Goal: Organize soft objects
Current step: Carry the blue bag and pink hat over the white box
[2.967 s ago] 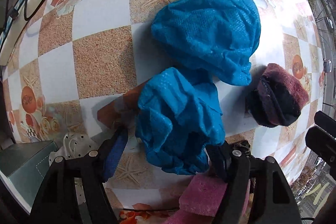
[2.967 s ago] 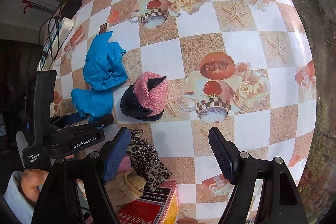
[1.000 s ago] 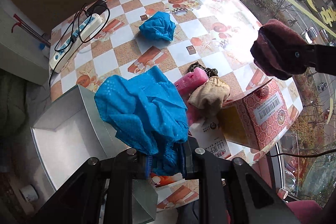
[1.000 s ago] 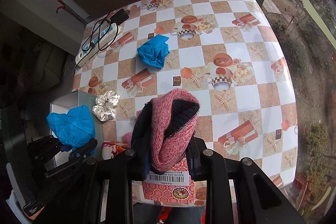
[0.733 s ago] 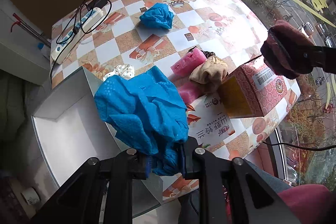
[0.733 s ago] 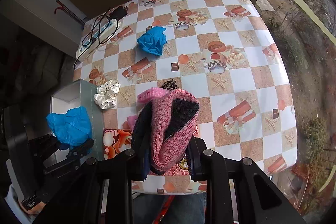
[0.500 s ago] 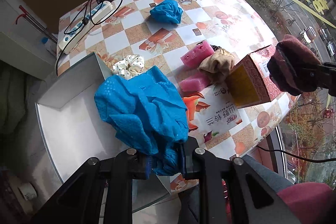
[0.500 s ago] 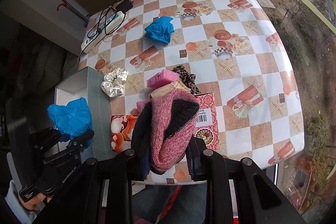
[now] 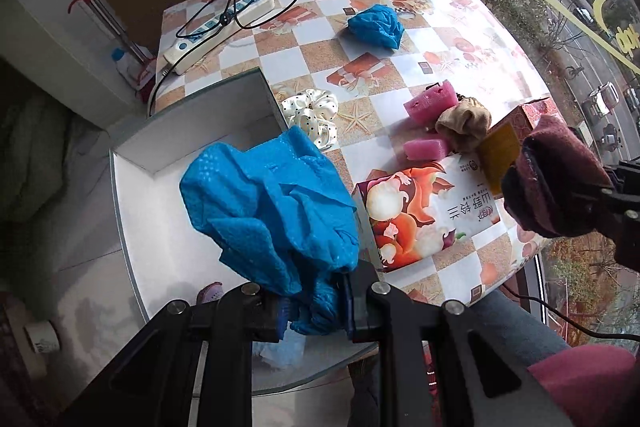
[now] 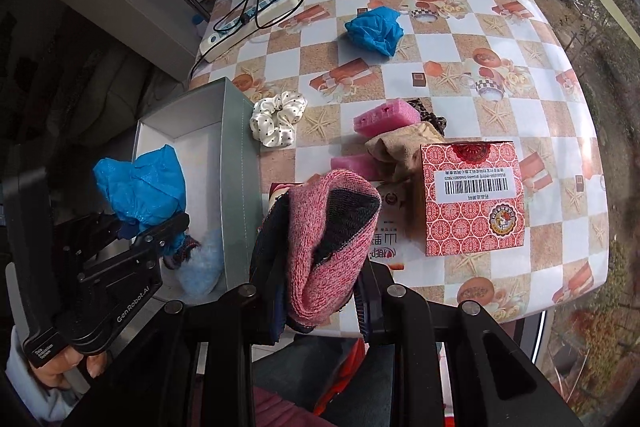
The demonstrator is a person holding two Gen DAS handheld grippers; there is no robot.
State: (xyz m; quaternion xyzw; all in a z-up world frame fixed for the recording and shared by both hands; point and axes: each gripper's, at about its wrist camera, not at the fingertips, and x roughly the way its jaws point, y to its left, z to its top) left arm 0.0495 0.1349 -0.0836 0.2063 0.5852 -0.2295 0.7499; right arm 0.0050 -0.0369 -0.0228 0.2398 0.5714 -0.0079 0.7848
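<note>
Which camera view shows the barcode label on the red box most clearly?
The right wrist view: the barcode label on the red box faces it fully. In the left wrist view only an edge of that box shows; the label is hidden.

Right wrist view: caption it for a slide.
Right gripper clamps a pink knit sock above the table edge; left gripper holds blue cloth over the grey box.
</note>
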